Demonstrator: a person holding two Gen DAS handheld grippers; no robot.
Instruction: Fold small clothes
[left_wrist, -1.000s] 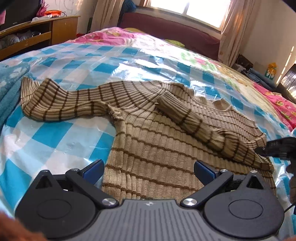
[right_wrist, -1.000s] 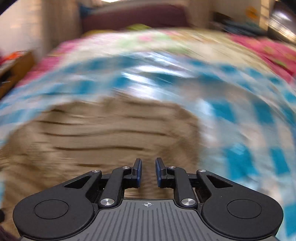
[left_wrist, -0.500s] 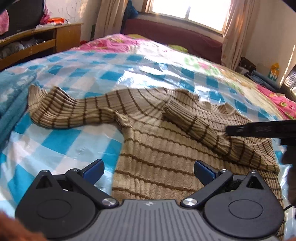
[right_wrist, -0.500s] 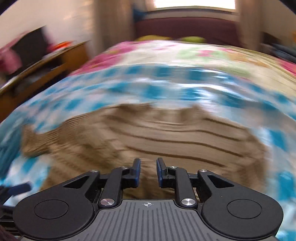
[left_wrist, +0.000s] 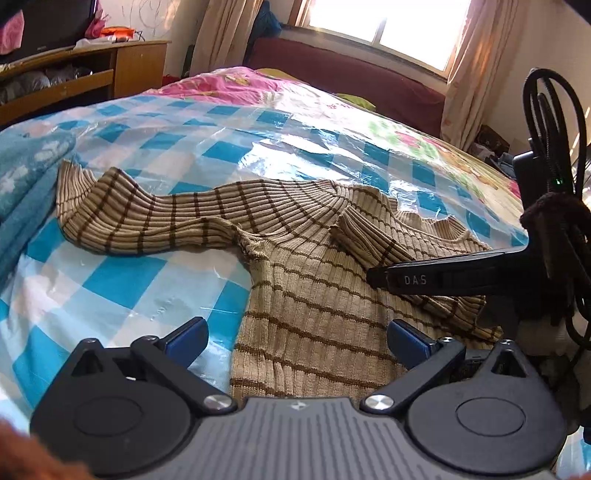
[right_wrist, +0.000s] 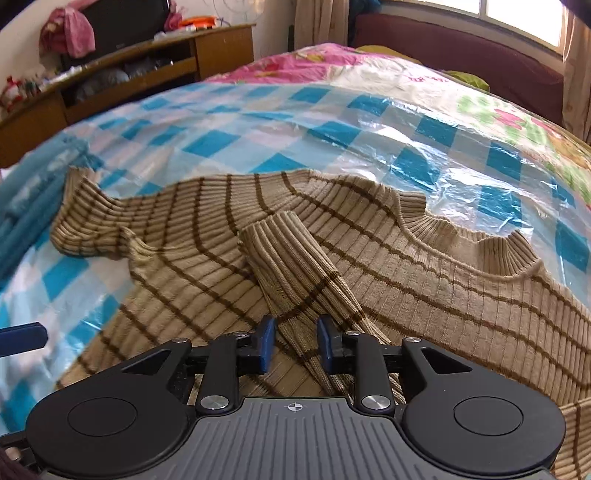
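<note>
A beige ribbed sweater with brown stripes (left_wrist: 317, 295) (right_wrist: 424, 280) lies flat on the blue-checked plastic sheet (left_wrist: 122, 280). One sleeve (left_wrist: 147, 221) stretches out to the left. The other sleeve (right_wrist: 295, 266) is folded across the chest. My left gripper (left_wrist: 295, 336) stands wide open over the sweater's lower left edge, nothing between its fingers. My right gripper (right_wrist: 297, 345) (left_wrist: 375, 276) hovers low over the folded sleeve. Its jaws are opening, with a narrow gap; the sleeve shows beneath that gap and the pads do not press it.
A teal blanket (left_wrist: 22, 192) lies at the left edge of the bed. A wooden shelf unit (left_wrist: 74, 81) stands at the back left, a dark red headboard (left_wrist: 351, 81) under the window behind. Black cables (left_wrist: 554, 122) hang by the right gripper.
The right gripper has swept left over the sweater to the folded sleeve, and its jaws have widened a little. The left gripper has stayed about where it was, still wide open.
</note>
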